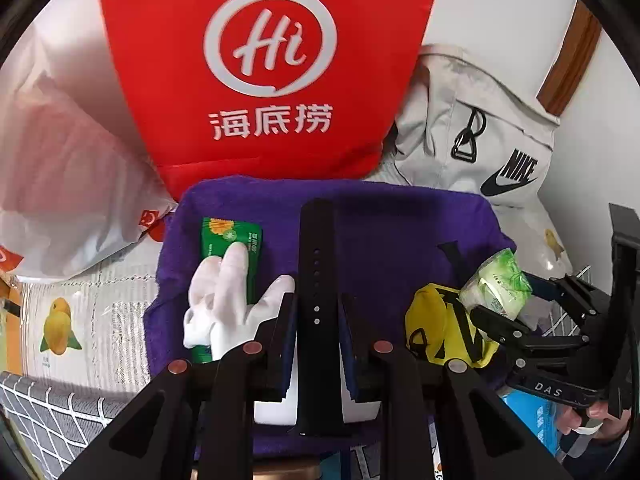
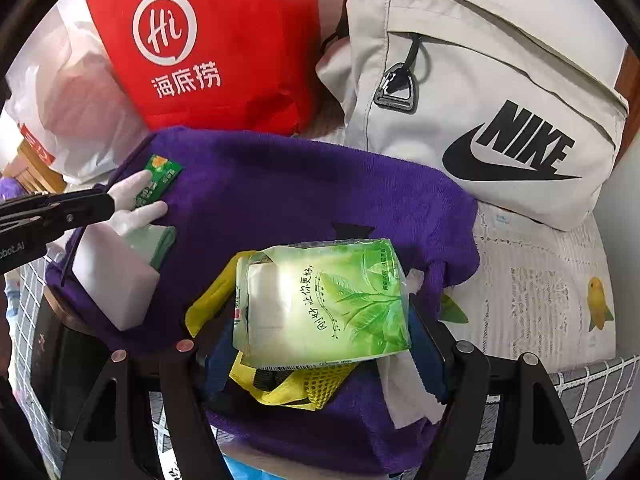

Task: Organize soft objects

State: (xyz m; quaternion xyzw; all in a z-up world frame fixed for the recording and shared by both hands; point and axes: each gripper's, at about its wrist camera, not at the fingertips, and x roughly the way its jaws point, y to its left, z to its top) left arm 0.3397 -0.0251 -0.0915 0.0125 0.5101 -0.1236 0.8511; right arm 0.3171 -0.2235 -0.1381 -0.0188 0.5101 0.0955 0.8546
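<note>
1. The left claw (image 1: 316,320), low centre of its own view, is clamped on a black watch strap (image 1: 318,264), with a white block (image 1: 276,408) caught between the fingers too.
2. The right claw (image 2: 324,344) grips a green tissue pack (image 2: 324,300), low centre, apparently ready to set down.
3. Beneath lies a yellow mesh pouch (image 2: 304,388) on a purple towel (image 2: 300,184), seemingly the gathering spot.
4. At centre left, a white glove (image 1: 228,300) overlaps a green sachet (image 1: 228,240).
5. Farther up: a red bag (image 1: 260,60), a grey backpack (image 2: 500,100), and a lemon-print cloth (image 2: 540,292) over the surface.
</note>
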